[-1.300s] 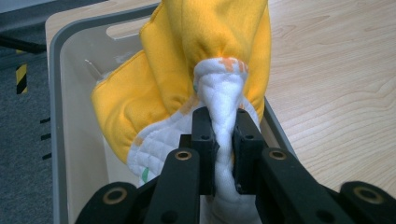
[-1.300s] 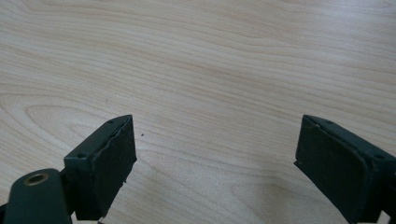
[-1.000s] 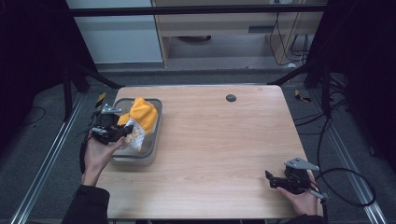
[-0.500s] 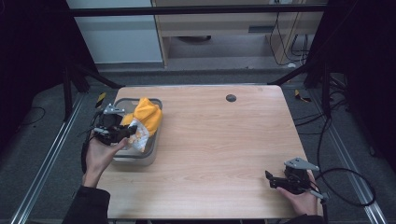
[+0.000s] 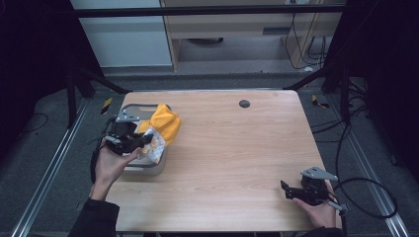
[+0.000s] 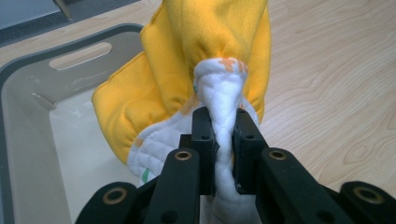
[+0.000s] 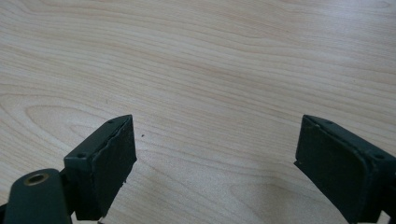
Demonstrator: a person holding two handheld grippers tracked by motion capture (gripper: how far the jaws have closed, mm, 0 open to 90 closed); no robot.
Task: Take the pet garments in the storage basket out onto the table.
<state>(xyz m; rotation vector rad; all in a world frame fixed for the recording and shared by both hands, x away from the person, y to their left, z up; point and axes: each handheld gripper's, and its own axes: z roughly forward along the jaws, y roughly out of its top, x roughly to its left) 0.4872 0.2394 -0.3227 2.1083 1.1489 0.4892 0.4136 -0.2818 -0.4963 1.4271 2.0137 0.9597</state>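
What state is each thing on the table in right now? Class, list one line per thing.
Left gripper: jaws shut on the cloth.
Cloth: bunched, lifted, partly over the bin's rim.
Bin: upright; what shows of its floor is bare.
Right gripper: jaws open, holding nothing.

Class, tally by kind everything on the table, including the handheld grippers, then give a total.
Grey bins: 1
Yellow-and-white cloth items: 1
Grippers: 2, left gripper and right gripper
Total: 4

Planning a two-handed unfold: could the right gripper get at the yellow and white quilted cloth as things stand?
Probably yes: the right gripper is open, bare wooden table lies between, and the yellow and white quilted cloth hangs exposed from the left gripper.
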